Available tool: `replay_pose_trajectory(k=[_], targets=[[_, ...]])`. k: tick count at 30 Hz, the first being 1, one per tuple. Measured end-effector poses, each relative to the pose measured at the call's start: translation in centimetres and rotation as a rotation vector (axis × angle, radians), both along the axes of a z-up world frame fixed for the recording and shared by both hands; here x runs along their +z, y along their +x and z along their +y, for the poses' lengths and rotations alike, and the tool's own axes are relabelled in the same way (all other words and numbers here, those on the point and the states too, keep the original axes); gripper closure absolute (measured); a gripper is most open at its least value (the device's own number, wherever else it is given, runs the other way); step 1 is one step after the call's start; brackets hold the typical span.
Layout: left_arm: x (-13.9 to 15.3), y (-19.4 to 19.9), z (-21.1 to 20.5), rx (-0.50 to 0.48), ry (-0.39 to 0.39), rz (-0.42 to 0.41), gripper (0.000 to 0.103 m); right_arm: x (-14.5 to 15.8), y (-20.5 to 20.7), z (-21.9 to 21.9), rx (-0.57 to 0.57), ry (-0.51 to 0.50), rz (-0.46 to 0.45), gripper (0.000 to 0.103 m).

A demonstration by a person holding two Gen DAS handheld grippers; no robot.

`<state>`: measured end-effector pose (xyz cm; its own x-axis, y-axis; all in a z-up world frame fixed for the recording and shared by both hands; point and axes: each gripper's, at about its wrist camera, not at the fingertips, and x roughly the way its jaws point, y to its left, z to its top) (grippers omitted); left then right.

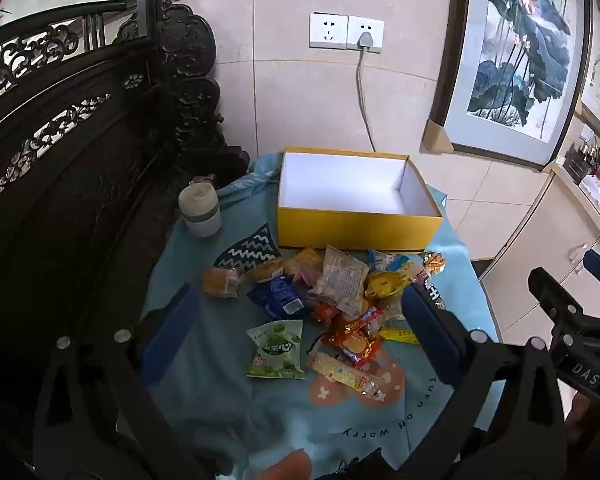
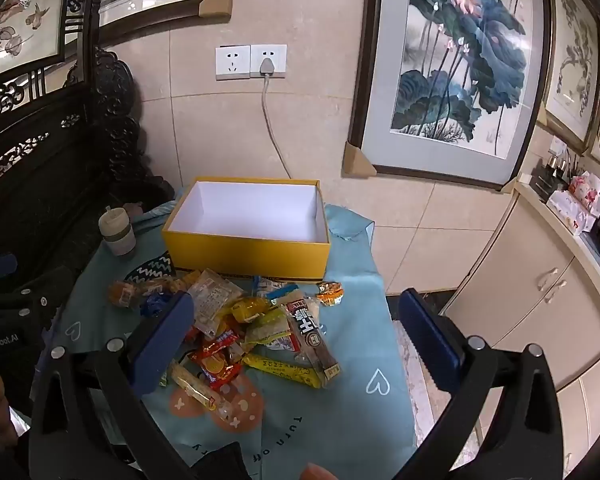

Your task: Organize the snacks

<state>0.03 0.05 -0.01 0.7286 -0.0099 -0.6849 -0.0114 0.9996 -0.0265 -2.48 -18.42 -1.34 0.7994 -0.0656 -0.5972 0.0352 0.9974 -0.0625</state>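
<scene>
Nothing packed yet. Yellow box [image 1: 358, 222] sitting open beyond both sets of jaws, white inside bare, not a single packet in it. Whole heap of snacks [image 1: 332, 296] lying on the blue cloth [image 1: 204, 344] just short of the box's near wall, so the entire job looks to be ahead.

Left gripper [image 1: 296, 320] spread wide, clamped on nothing, hovering over the cloth. Green packet [image 1: 277, 350] lying between the jaws, nearer the camera than the rest; blue packet [image 1: 280, 294] just past it, deeper in the gap. Pale cup [image 1: 200, 210] out beyond the left jaw, beside the box.

Right gripper [image 2: 296, 332] likewise wide apart and empty. Long dark bar [image 2: 314, 334] lying between the jaws, yellow stick [image 2: 282, 368] beside it, red packet [image 2: 216, 364] close to the left jaw.

Hard to read: packets overlapping, so no firm count, and most labels too small to make out. Part of the heap hidden behind the right gripper's left jaw in its own view. Each gripper only partly caught at the edge of the other's view. Fingertips cut off at the bottom edge of both.
</scene>
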Motion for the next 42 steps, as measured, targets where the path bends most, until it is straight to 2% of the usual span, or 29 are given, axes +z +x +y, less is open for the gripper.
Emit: replay_pose_trajectory(k=[10,42], targets=[[-0.5,-0.2,0.0,-0.001,-0.001,0.0,0.002,-1.1,0.2,0.2,0.011,0.001,-0.001,0.001],[-0.8,0.2,0.4,0.014,-0.001,0.02,0.002,-0.8,0.5,0.2,0.02,0.002,0.018,0.001]])
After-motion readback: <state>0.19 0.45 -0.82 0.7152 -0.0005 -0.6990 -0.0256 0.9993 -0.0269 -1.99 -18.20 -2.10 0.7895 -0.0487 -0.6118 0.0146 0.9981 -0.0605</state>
